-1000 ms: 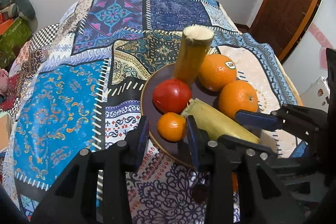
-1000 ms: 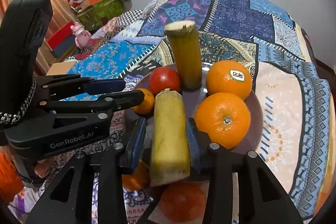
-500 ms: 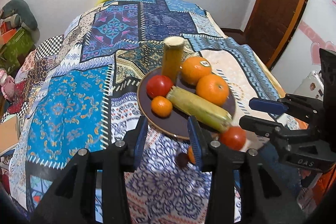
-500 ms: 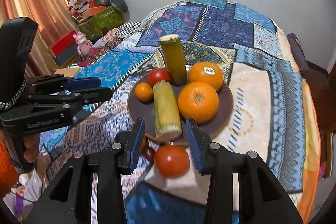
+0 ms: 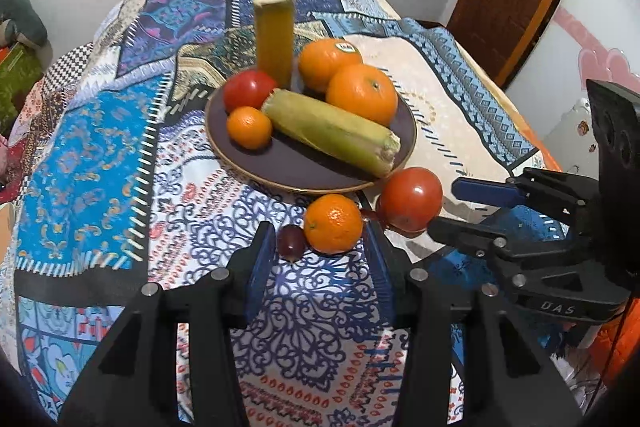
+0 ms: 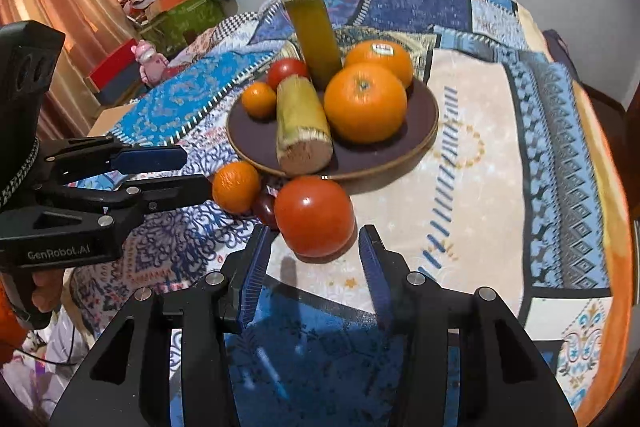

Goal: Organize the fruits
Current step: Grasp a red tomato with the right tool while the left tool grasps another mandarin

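My left gripper (image 5: 320, 247) has just been opening, its jaws apart and empty, a small orange (image 5: 333, 223) and a dark grape (image 5: 291, 242) just ahead of them. My right gripper (image 6: 316, 259) has likewise been opening, holding nothing, a loose tomato (image 6: 314, 215) lying just ahead of its pads. Behind them the brown plate (image 5: 304, 171) on the patterned cloth (image 5: 88, 147) holds oranges, a tomato and two sugarcane pieces, one upright.

Left claw (image 6: 192, 173) body: "GenRobot.AI" in pale letters.
Right claw (image 5: 442, 205) body: "DAS" can be read.
Orange (image 6: 380, 57) sticker: print too small to read.
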A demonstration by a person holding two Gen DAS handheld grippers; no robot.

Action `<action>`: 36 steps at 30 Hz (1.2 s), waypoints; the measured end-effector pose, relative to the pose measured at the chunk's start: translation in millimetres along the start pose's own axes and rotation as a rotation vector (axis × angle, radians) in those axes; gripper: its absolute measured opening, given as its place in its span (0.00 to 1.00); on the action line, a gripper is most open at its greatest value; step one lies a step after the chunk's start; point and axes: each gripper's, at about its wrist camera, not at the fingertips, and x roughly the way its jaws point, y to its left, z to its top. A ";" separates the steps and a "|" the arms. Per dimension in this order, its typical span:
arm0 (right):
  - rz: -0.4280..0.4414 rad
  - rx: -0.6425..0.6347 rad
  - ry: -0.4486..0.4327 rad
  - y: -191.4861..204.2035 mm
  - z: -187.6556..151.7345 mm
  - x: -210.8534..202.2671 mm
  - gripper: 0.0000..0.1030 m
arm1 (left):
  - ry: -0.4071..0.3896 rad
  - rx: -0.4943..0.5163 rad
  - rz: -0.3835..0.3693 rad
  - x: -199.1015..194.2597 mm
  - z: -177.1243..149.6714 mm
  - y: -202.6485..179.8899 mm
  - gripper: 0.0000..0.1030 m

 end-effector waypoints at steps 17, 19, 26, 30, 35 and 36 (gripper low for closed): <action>0.068 0.035 0.008 -3.5 -1.0 18.4 0.44 | 0.013 0.009 -0.029 29.5 9.0 -2.9 0.41; 0.069 0.037 0.005 -3.6 -0.7 17.8 0.44 | 0.014 0.014 -0.036 29.3 9.4 -3.3 0.36; 0.070 0.046 -0.014 -5.8 -3.6 9.7 0.43 | 0.013 0.003 -0.043 22.5 8.0 -1.2 0.36; 0.064 0.047 -0.035 -7.0 -4.1 -0.1 0.43 | -0.011 -0.008 -0.040 8.5 7.3 1.1 0.36; 0.054 0.056 -0.072 -8.7 -0.9 -13.4 0.43 | -0.058 -0.017 -0.025 -12.8 12.3 4.7 0.36; 0.050 0.059 -0.081 -9.5 1.0 -15.9 0.43 | -0.069 -0.020 -0.021 -17.0 14.2 6.0 0.36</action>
